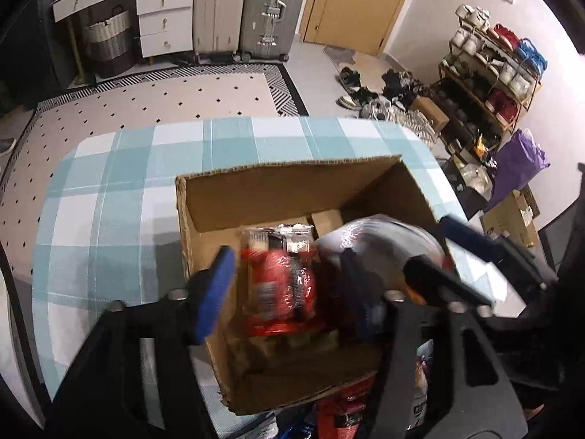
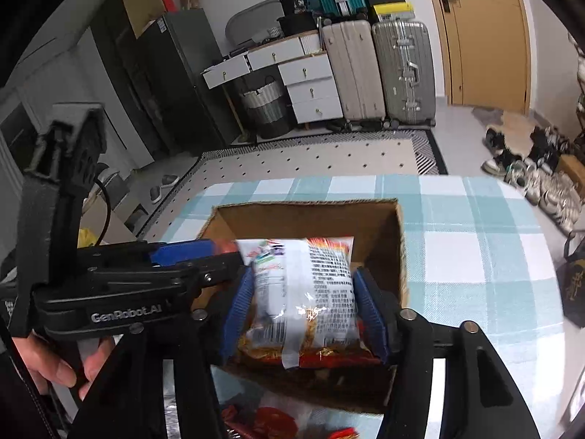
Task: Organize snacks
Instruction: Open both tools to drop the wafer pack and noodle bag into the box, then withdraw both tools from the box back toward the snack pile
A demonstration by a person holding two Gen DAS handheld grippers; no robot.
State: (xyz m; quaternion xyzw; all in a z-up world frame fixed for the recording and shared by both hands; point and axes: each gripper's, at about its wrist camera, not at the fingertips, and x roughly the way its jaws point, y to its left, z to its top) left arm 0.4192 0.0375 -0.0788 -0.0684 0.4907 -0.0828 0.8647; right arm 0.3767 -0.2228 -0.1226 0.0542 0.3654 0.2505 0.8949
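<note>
Left claw (image 1: 323, 261) open, astride the red pack (image 1: 281, 281) lying in the box (image 1: 256, 190) on the table (image 1: 109, 201). Right claw (image 2: 304, 278) grips the noodle pack (image 2: 303, 292) by its side edges, above the box. We judge both packs light, crinkly, slippery and crushable, so pinch the edges gently.

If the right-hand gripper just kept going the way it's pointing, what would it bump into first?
Probably nothing new: the right gripper already has a noodle packet between its fingers, over the cardboard box. Pushed on, the packet would likely meet the box's inside first, though depth is hard to judge.
</note>
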